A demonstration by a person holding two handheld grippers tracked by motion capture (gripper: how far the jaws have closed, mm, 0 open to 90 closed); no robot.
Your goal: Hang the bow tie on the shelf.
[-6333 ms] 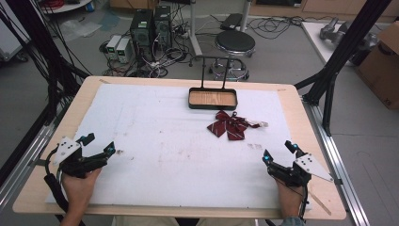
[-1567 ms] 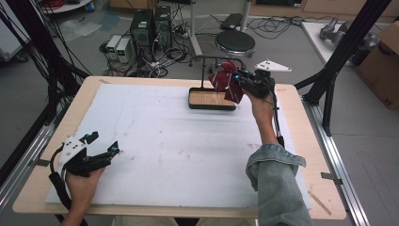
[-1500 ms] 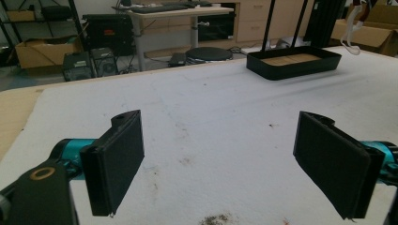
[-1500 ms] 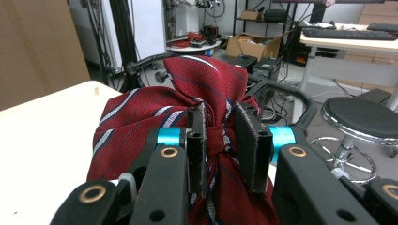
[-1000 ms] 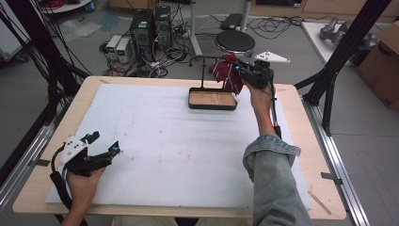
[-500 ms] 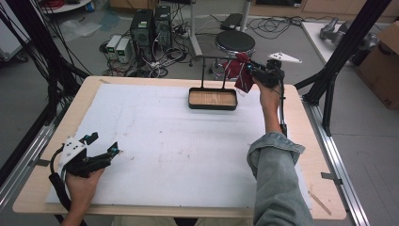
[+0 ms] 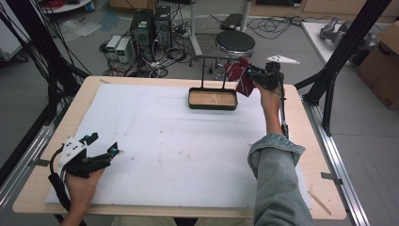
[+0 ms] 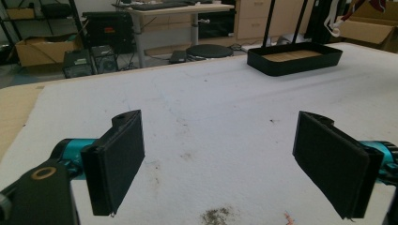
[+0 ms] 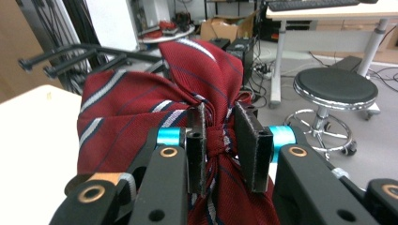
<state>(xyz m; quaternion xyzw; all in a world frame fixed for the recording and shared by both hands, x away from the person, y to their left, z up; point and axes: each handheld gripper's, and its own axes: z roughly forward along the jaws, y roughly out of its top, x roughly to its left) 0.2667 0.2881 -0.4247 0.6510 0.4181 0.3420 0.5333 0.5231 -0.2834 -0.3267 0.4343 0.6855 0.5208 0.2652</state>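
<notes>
From the high view, the right gripper [image 7: 254, 78] is lifted at about one o'clock over the surface [image 7: 155, 136], its fingers clenched on a dark red bow tie [image 7: 238, 77]. The tie hangs in the air just past the right end of the black tray [image 7: 212, 99], level with the thin black rail [image 7: 214, 59] that stands over the tray on two posts. The tray is a shallow oblong with rounded corners and a pale wood-grained floor. The surface is a white, slightly soiled mat laid on a light wooden top. A rolled denim sleeve [image 7: 275, 160] covers the right forearm. At about eight o'clock the left gripper [image 7: 101, 149] rests low over the mat, its fingers spread apart with nothing between them.

In the left gripper view, the two fingers [image 8: 119, 161] stand wide, flat black pads with a fine matte grain, mounted on turquoise metal barrels. Between them is only the white mat [image 8: 220, 122], felt-like, marked with faint scuffs and a brown stain. The tray [image 8: 294, 58] sits at about one o'clock, glossy black walls around its wooden floor.

In the right gripper view, the fingers [image 9: 250, 140] pinch the tie's [image 9: 141, 117] central knot, the pads pressing on either side of it. The cloth is a ribbed woven silk look, deep red with grey-white and thin navy diagonal stripes, its wings fanning up and to the left. A round black padded stool [image 9: 335, 89] on a chrome base stands on the floor at three o'clock.
</notes>
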